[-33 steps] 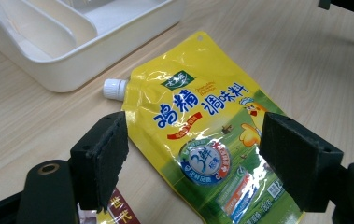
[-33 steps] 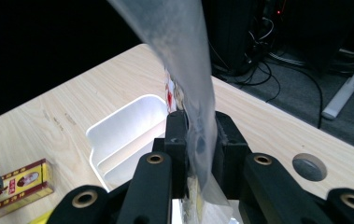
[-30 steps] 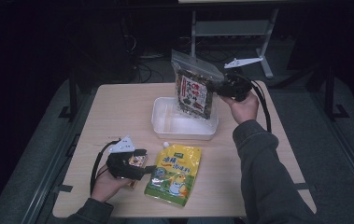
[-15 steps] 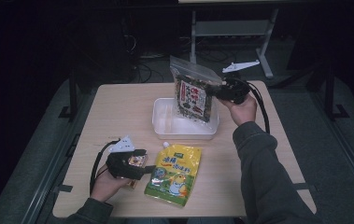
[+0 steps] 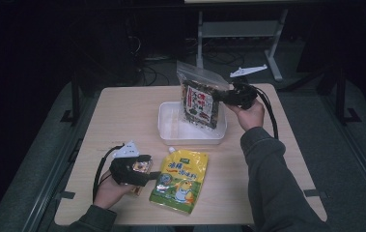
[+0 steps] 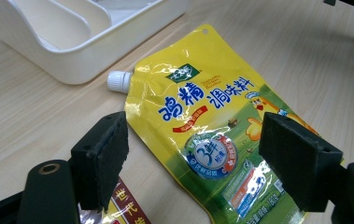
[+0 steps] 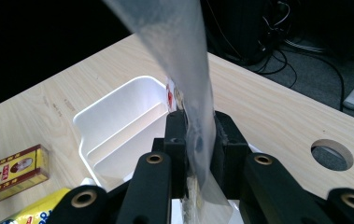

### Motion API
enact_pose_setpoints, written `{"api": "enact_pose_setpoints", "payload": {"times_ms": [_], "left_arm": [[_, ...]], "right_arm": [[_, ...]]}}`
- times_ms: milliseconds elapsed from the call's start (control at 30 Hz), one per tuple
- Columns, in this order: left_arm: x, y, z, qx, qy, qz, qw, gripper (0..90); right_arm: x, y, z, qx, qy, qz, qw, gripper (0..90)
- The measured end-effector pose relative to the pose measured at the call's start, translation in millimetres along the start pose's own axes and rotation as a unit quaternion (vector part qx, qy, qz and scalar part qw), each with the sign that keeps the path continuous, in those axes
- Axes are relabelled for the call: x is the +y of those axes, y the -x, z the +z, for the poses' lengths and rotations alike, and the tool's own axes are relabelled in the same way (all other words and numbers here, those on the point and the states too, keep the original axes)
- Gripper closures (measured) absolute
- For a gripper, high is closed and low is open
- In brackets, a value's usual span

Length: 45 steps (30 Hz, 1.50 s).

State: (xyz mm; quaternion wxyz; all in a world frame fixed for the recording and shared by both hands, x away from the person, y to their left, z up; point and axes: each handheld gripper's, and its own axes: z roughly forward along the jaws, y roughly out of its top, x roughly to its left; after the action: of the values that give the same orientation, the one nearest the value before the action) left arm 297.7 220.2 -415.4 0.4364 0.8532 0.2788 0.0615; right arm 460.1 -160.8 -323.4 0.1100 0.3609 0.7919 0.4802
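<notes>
Right of centre in the upper half of the high view, my right gripper [image 5: 226, 96] is clamped on one edge of a clear zip bag [image 5: 201, 96] packed with dark, printed contents; in the right gripper view its two black pads [image 7: 177, 140] pinch the bag's transparent film, which rises toward the top of that frame. The bag hangs upright, its lower end inside the white tray [image 5: 168, 130], a shallow plastic container at the middle of the table [image 5: 122, 111]. Within the tray, the right gripper view shows a raised divider wall along one side; apart from the bag's lower end, the compartments I can see hold nothing.

At lower left of the high view, my left gripper [image 5: 154, 174] rests low over the table with its jaws spread wide and nothing between them. In the left gripper view those jaws frame a yellow spouted pouch [image 6: 212, 130] lying flat, its white cap [image 6: 117, 80] pointing toward the tray's near wall, just short of it. A red-and-yellow packet [image 6: 123, 210] lies under the gripper at the bottom edge of that frame; the right gripper view shows it as a narrow box at lower left.
</notes>
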Motion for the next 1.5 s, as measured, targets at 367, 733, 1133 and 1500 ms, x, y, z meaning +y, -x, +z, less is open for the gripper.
{"api": "enact_pose_setpoints", "payload": {"times_ms": [367,733,1133,1500], "left_arm": [[-0.3,-0.3,1.3,-0.001,-0.002,-0.001,1.0,23.8],[-0.6,0.3,3.2,-0.001,-0.006,-0.001,1.0,23.7],[-1.3,0.7,6.0,-0.001,-0.013,-0.001,0.9999,23.5],[-0.5,2.8,8.7,-0.002,-0.015,0.0,0.9999,23.2]], "right_arm": [[-4.7,4.7,-0.5,0.004,0.007,0.014,0.9999,76.0],[-6.8,7.7,-11.0,-0.004,0.006,0.027,0.9996,60.0],[-18.7,7.4,-27.1,0.009,0.002,0.04,0.9992,49.1],[-30.4,5.0,-38.8,0.015,0.002,0.045,0.9989,44.8]]}}
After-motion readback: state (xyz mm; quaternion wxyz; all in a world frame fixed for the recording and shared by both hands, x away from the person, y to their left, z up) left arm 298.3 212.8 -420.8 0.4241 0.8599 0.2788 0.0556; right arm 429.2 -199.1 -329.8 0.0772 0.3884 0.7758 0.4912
